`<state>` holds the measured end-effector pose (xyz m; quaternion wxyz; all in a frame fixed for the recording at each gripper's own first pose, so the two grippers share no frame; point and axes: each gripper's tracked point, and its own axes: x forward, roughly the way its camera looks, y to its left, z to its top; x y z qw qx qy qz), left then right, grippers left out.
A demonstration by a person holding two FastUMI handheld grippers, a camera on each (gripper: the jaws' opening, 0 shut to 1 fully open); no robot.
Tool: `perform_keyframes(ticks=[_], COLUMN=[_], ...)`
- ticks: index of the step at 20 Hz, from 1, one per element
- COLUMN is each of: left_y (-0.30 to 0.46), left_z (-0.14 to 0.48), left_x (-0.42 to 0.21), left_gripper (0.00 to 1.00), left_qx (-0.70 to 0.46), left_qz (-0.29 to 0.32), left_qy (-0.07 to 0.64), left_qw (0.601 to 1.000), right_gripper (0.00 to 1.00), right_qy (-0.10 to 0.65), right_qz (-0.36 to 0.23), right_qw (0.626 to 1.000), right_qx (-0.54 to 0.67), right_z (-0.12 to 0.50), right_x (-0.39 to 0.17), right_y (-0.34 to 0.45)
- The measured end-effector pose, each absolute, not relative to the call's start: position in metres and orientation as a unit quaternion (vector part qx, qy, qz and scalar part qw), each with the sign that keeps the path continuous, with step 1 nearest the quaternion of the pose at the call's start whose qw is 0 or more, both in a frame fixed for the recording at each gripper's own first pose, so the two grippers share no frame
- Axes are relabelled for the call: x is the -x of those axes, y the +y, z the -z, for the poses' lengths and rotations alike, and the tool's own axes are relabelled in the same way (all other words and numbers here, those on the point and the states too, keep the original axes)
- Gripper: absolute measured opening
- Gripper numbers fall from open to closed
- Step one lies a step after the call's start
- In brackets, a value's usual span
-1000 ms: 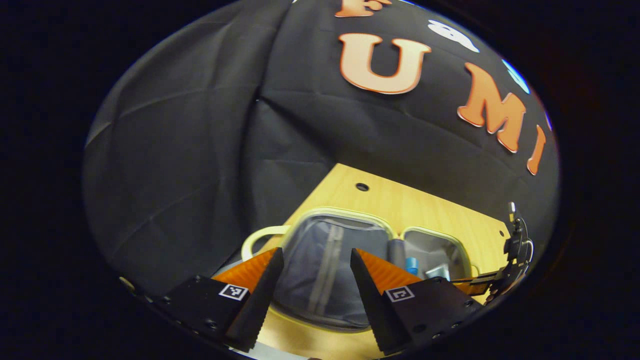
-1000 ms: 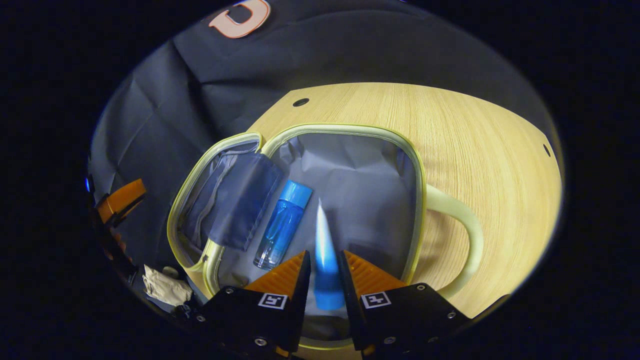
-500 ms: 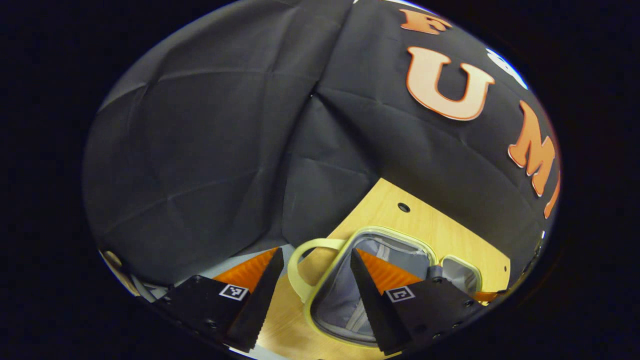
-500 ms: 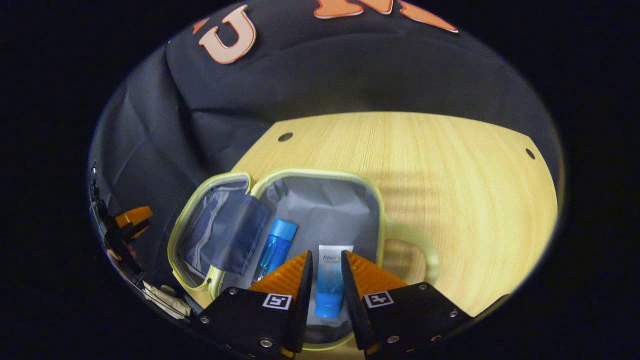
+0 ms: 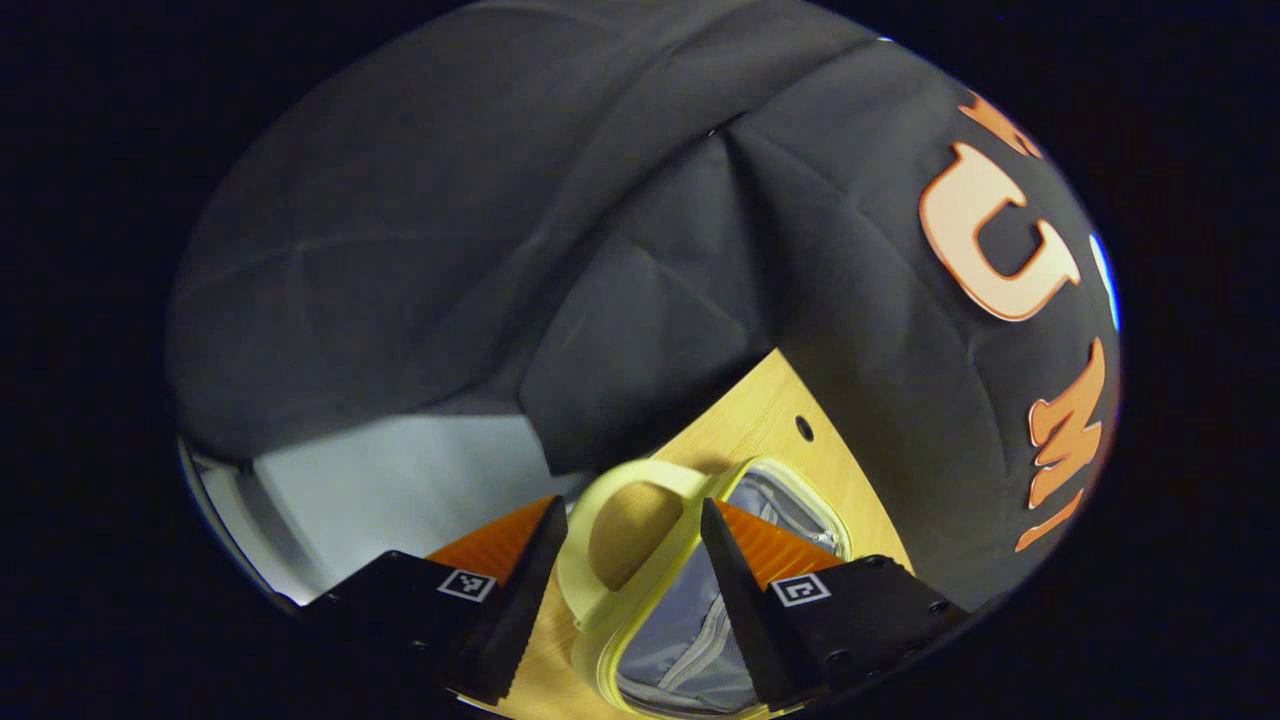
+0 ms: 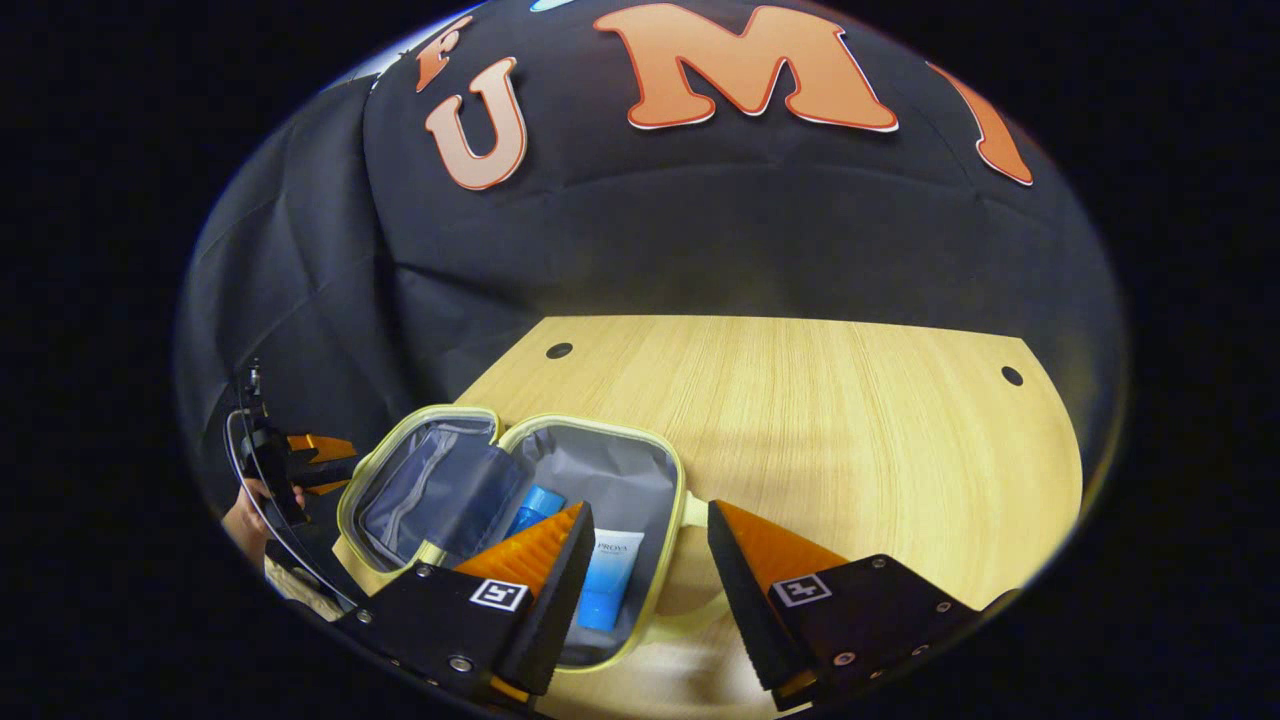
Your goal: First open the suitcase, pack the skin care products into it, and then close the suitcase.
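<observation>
Both grippers, left point(image 5: 625, 590) and right point(image 6: 640, 590), gape empty; open suitcase point(image 6: 660, 470) holds a lettered blue tube point(image 6: 608, 580) and blue bottle point(image 6: 535, 505).

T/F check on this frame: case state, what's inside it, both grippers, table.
1. The suitcase lies open on the table. True.
2. The right gripper is shut on the tube. False: its jaws stand wide apart and the tube lies inside the case.
3. A blue bottle lies beside the tube in the same half. True.
4. The left gripper grips the handle. False: it is open, with the handle loop showing between its fingers, ungripped.
5. The bottle stands on the table outside the case. False: it is inside, partly behind a right finger.
</observation>
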<state>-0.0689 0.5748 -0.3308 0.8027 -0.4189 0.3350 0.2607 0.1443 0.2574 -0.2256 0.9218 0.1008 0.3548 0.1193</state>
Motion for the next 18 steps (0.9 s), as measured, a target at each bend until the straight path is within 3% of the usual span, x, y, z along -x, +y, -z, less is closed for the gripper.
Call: perform_keyframes(ticks=[2,5,7,8,9,11,12,18], left_y=[0.573,0.571,0.571,0.56,0.568,0.568,0.567,0.555], left_z=[0.342,0.364,0.36,0.354,0.355,0.346,0.331,0.231], left_x=[0.061,0.066,0.065,0.088,0.075,0.066,0.065,0.042], left_gripper=[0.84,0.39,0.27,0.27,0.11,0.1,0.05,0.05], left_qx=[0.441,0.473,0.501,0.507,0.513,0.513,0.503,0.447], left_qz=[-0.251,-0.252,-0.226,-0.228,-0.217,-0.204,-0.192,-0.124], left_qy=[0.333,0.34,0.324,0.315,0.317,0.3,0.297,0.244], left_qw=[0.794,0.773,0.77,0.769,0.768,0.778,0.789,0.852], right_gripper=[0.76,0.76,0.76,0.76,0.76,0.76,0.76,0.76], right_qy=[0.343,0.336,0.333,0.332,0.332,0.326,0.322,0.283], right_qz=[-0.115,-0.105,-0.096,-0.092,-0.09,-0.087,-0.087,-0.095], right_qw=[0.928,0.933,0.935,0.935,0.935,0.936,0.938,0.951], right_qx=[-0.089,-0.078,-0.081,-0.085,-0.089,-0.097,-0.099,-0.077], right_z=[0.218,0.213,0.21,0.209,0.209,0.205,0.201,0.18], right_x=[-0.139,-0.133,-0.132,-0.132,-0.133,-0.136,-0.136,-0.137], right_y=[0.249,0.233,0.222,0.218,0.215,0.212,0.212,0.209])
